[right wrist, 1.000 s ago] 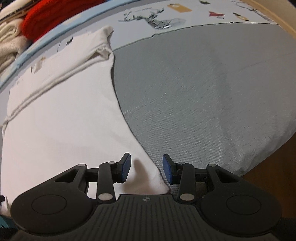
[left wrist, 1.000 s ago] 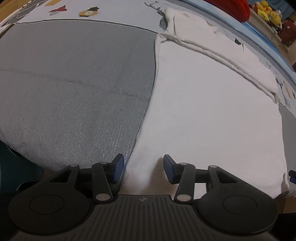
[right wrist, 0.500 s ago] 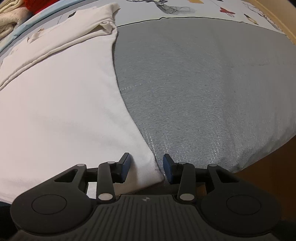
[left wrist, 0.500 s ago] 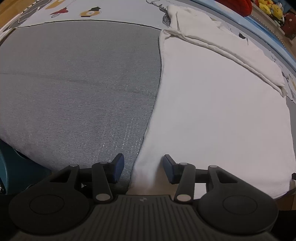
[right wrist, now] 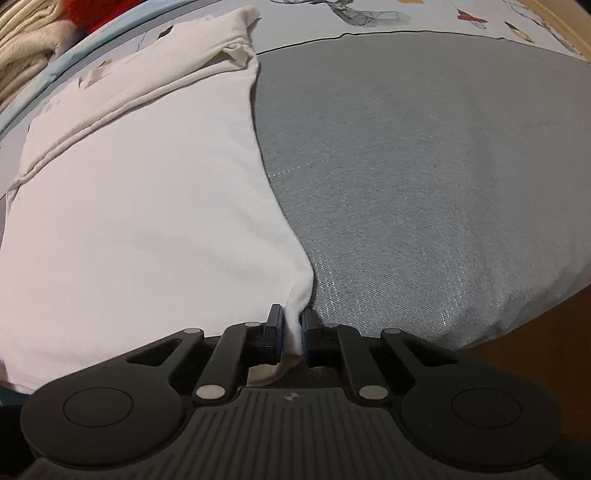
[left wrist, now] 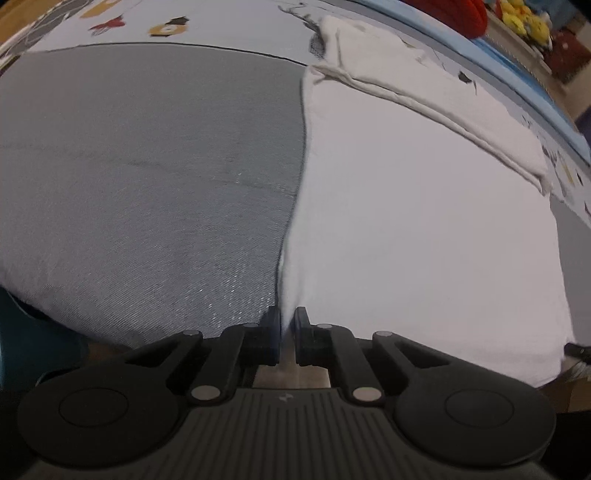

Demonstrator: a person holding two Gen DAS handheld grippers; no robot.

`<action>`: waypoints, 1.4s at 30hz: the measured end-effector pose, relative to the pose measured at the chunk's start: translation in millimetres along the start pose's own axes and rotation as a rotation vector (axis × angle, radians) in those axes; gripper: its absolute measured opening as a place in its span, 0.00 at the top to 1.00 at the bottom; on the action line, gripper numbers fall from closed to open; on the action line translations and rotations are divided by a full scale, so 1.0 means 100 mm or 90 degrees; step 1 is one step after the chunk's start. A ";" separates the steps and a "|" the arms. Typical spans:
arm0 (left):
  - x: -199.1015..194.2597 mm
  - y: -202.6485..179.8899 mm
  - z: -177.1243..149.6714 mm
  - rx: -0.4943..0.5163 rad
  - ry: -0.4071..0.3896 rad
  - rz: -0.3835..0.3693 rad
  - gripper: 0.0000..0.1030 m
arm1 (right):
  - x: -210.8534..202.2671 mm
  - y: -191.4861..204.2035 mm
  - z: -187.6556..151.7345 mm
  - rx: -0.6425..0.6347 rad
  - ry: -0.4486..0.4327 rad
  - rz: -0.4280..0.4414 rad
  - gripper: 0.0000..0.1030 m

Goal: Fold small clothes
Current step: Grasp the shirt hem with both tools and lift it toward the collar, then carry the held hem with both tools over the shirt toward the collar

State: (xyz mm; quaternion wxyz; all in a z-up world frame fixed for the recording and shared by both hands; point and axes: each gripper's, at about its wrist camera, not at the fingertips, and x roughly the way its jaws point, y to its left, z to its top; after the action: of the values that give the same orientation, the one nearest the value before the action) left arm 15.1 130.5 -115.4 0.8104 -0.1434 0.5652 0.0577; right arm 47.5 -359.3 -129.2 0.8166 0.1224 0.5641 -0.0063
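- In the left wrist view, the left claw (left wrist: pixel 287 328) is sitting at the bottom centre of the frame, and its jaws are closing on the near left corner of the white garment (left wrist: pixel 424 221), with a thin pinch of cloth showing between the pads.
- The garment is lying flat on the grey mat (left wrist: pixel 147 166), filling the right half of that frame; its far part is already doubled over into a band running toward the upper right.
- The mat is resting on a printed bed sheet (left wrist: pixel 221 22) along the top edge, with a red cloth (left wrist: pixel 454 14) and yellow toys (left wrist: pixel 524 18) in the upper right corner.
- In the right wrist view, the right claw (right wrist: pixel 291 332) is at the bottom centre, its jaws closing on the garment's near right corner, where the white cloth is bunching between the pads.
- Here the garment is taking up the left half of the frame and the mat the right.
- The step in hand appears to be gripping both near corners for the next fold.
- The next move is likely calling for both claws lifting together and carrying the near edge toward the far band, keeping the hem level and taut so the cloth is not sagging or skewing.
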 end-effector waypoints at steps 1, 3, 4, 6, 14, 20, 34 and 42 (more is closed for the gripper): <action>0.01 0.02 -0.01 -0.004 0.006 0.003 0.90 | 0.01 -0.01 0.00 0.005 0.003 -0.008 0.88; 0.06 0.02 -0.04 0.000 0.028 0.005 0.81 | 0.02 -0.02 0.00 0.007 0.007 -0.011 0.86; 0.06 0.01 -0.06 0.008 0.029 0.006 0.80 | 0.01 0.00 0.00 0.001 0.007 -0.012 0.84; 0.05 -0.03 -0.08 0.026 0.029 0.011 0.76 | 0.02 0.02 0.00 -0.006 0.007 -0.018 0.84; 0.09 -0.11 -0.11 0.062 0.025 0.032 0.77 | 0.03 0.07 -0.02 -0.030 0.004 -0.028 0.84; 0.03 -0.20 -0.12 0.097 0.003 0.031 0.94 | -0.08 0.06 -0.01 -0.016 -0.025 0.003 0.93; -1.59 -0.36 0.07 0.245 -0.172 -0.094 0.95 | -1.78 -0.07 0.03 -0.019 -0.293 0.178 0.95; -2.69 0.04 -0.13 0.211 -0.249 -0.191 0.95 | -2.81 -0.45 -0.34 -0.013 -0.399 0.287 0.95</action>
State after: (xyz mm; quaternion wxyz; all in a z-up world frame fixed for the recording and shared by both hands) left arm -93.2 149.4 130.9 0.9157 -0.0770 0.3727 -0.1291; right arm -92.7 -431.7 110.1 0.9316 0.2271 0.2458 0.1417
